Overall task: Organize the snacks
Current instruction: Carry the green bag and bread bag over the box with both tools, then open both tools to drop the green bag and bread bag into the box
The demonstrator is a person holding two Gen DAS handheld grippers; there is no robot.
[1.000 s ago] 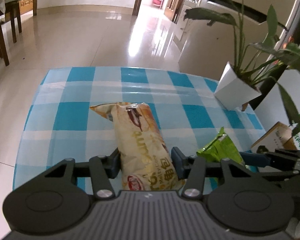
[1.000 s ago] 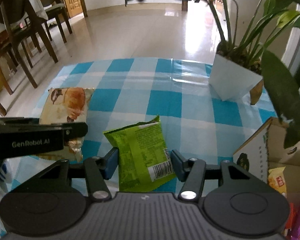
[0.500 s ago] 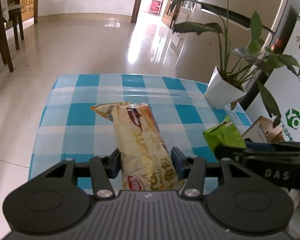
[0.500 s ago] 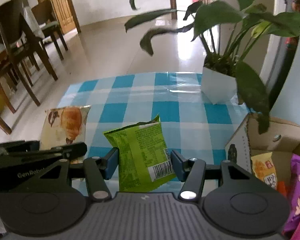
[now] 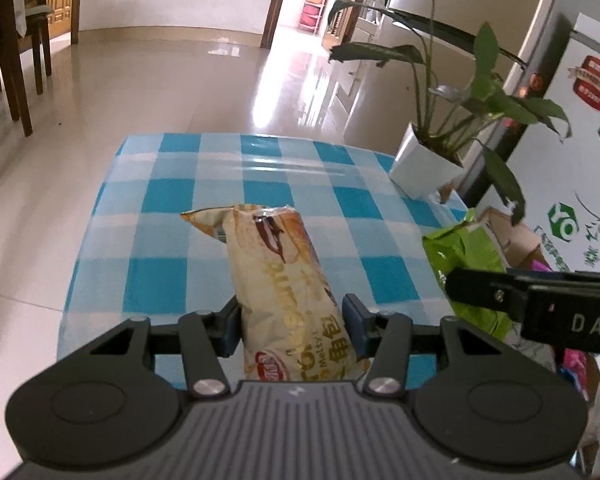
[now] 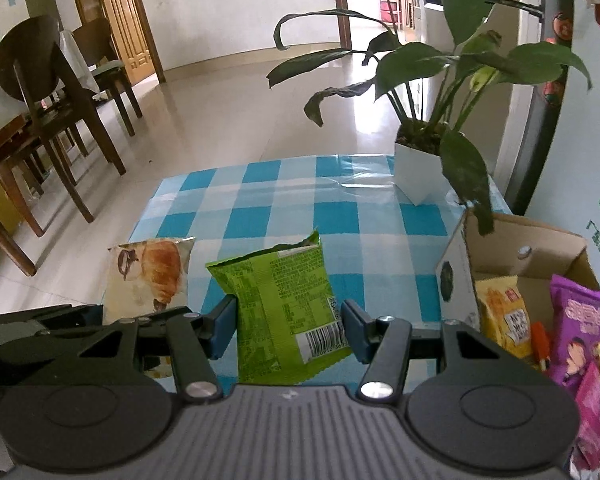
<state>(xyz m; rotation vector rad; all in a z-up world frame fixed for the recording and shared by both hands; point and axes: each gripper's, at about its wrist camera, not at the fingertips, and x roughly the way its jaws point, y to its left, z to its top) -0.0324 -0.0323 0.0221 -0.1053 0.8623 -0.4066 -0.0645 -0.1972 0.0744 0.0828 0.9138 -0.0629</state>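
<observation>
My left gripper [image 5: 292,328] is shut on a long cream croissant packet [image 5: 276,276], held in the air above the blue-checked table [image 5: 172,216]. My right gripper [image 6: 286,326] is shut on a green snack packet [image 6: 280,300], also lifted off the table. From the left wrist view the green packet [image 5: 460,248] and the right gripper's arm show at the right edge. From the right wrist view the croissant packet [image 6: 152,276] sits to the left. An open cardboard box [image 6: 540,248] at the right holds a yellow packet [image 6: 500,316] and a purple packet [image 6: 580,328].
A potted plant in a white pot [image 6: 416,172] stands at the table's far right corner, its leaves hanging over the box. Wooden chairs [image 6: 56,108] and a table stand on the tiled floor to the left. A white appliance [image 5: 580,140] is at the right.
Both grippers have risen with their packets and drawn back, so more of the table shows. In the right wrist view the cardboard box with its packets has come further into sight.
</observation>
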